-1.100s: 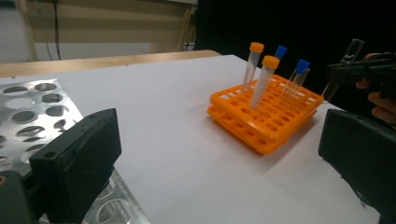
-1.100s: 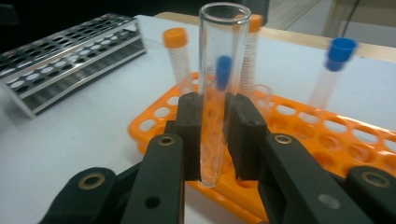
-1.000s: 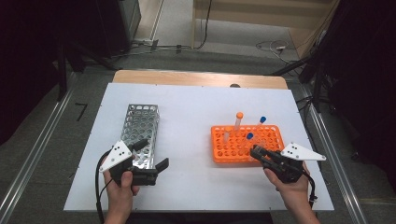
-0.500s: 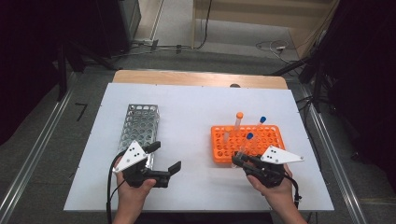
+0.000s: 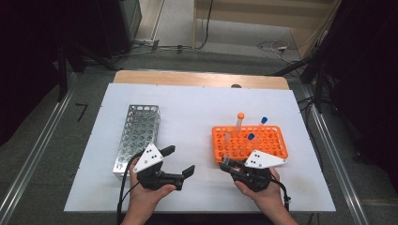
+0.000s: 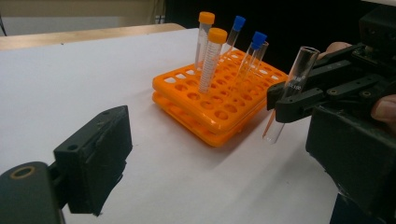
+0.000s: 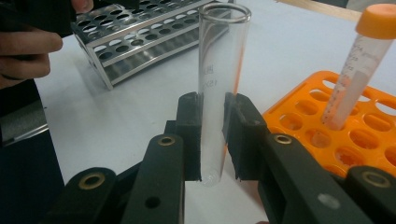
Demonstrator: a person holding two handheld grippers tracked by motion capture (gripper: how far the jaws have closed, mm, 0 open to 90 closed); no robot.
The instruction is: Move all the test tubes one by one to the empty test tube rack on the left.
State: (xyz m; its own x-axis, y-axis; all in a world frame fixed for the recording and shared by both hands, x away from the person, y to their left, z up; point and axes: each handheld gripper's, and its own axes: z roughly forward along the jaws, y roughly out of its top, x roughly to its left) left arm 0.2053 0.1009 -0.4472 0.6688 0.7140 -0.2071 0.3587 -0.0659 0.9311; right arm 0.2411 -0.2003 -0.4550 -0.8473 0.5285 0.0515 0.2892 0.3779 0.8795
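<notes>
**Clear glass tube held upright beside the orange rack**

The orange rack point(image 5: 251, 143) sits on the right half of the desk point(image 5: 197, 108) and carries a few capped tubes: two with orange caps point(image 6: 211, 60) standing tall, and a few slimmer ones with blue caps point(image 6: 252, 49) leaning a little. Most of its holes stand free. The metal rack point(image 5: 137, 136) on the left half has nothing in the holes that I can see.

The right hand-held gripper point(image 5: 230, 165) is clamped on an uncapped clear glass tube point(image 7: 218, 88), just beside the near left corner of the orange rack. The tube stands close to upright, open mouth up, round bottom down and off the desk surface, with the pads pinching its lower half.

The left hand-held gripper point(image 5: 180, 161) is near the close end of the metal rack, with jaws spread wide and nothing between them; they have just been closing a little.

The desk top is white with a wooden strip along its far edge. Grey floor, cables and dark equipment lie beyond.
</notes>
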